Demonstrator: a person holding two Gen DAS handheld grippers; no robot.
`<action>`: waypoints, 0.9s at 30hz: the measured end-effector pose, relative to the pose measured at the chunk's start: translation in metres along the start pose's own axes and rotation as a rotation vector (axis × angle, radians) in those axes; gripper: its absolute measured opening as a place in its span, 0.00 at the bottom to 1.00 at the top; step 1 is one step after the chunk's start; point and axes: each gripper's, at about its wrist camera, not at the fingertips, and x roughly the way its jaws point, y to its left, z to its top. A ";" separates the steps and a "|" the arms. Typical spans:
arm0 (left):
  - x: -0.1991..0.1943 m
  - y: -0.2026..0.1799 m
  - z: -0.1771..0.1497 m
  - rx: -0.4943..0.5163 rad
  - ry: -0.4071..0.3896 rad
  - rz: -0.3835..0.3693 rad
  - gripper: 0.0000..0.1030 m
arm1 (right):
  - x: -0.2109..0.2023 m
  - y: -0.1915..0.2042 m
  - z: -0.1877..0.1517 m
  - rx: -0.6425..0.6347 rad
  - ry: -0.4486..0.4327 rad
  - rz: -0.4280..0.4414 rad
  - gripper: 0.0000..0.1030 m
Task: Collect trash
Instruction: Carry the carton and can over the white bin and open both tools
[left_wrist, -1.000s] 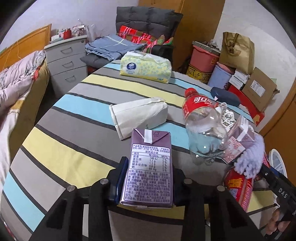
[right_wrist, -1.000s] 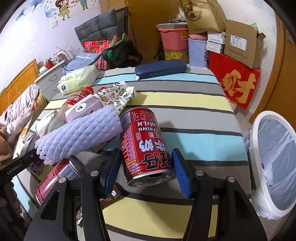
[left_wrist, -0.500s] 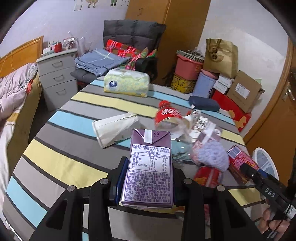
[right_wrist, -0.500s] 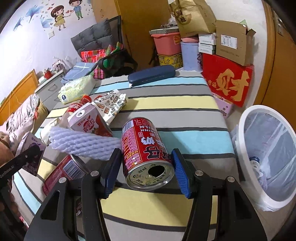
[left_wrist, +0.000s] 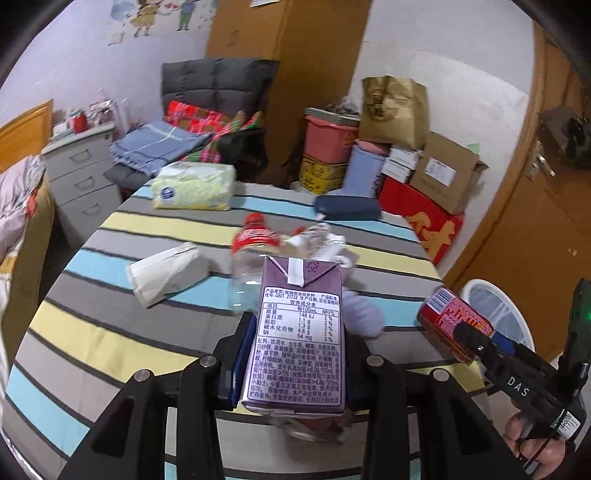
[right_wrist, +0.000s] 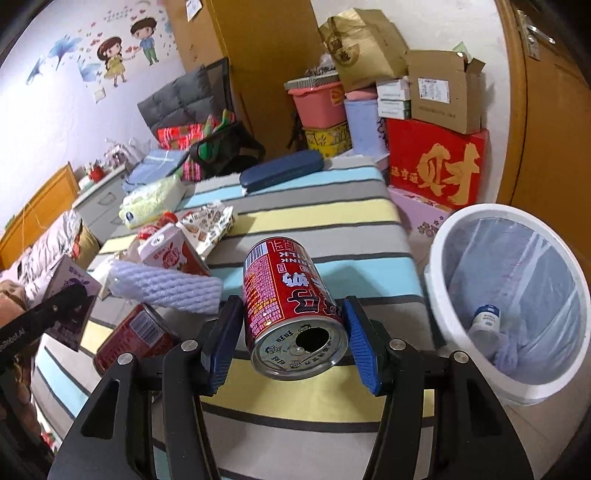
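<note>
My left gripper is shut on a purple drink carton and holds it above the striped table. My right gripper is shut on a red milk can, lifted above the table's right part, next to the white lined bin. The can also shows in the left wrist view, near the bin. On the table lie a second red can, a purple foam net, a pink carton, a cola bottle and a printed wrapper.
A tissue pack, a white paper bag and a blue case lie on the table. Stacked boxes stand behind the bin by the door. A small bottle lies in the bin. A bed is at the left.
Both grippers have risen with their loads. The right gripper has carried the red can up and to the right, closer to the bin. The left has lifted the carton higher.
</note>
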 end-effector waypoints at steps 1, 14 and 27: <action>-0.001 -0.008 0.000 0.015 0.000 -0.012 0.38 | -0.003 -0.002 0.000 0.003 -0.005 -0.005 0.55; 0.005 -0.097 0.000 0.137 0.009 -0.132 0.38 | -0.037 -0.054 0.003 0.075 -0.080 -0.080 0.55; 0.029 -0.197 -0.012 0.260 0.063 -0.262 0.38 | -0.060 -0.108 -0.003 0.130 -0.107 -0.186 0.55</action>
